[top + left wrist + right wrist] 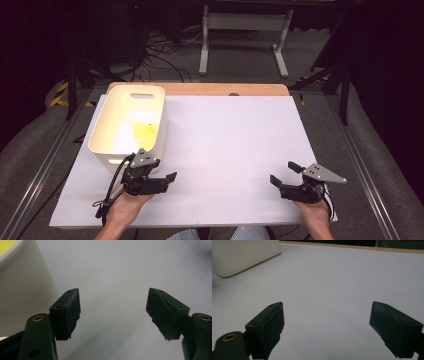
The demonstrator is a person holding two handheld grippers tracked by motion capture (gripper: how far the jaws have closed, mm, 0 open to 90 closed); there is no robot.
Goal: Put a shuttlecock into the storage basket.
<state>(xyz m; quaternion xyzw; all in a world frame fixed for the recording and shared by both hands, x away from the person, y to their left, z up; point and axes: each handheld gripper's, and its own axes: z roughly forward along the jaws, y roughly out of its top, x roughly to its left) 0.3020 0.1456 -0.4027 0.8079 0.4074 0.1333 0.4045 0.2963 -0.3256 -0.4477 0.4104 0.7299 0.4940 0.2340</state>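
On the white board [225,145], left gripper [167,176] sits just beside the cream bin [131,125], right gripper [284,173] well apart, both jaws spread, nothing held.

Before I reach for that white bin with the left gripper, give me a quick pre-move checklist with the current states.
1. Left gripper open, nothing between its jaws: ok.
2. Right gripper open and empty: ok.
3. White bin upright on the white board, at its far left: ok.
4. Left gripper apart from the bin wall, just beside it: ok.
5. Bin contents: something yellow inside; what it is, cannot tell.
6. Right gripper away from the bin: ok.
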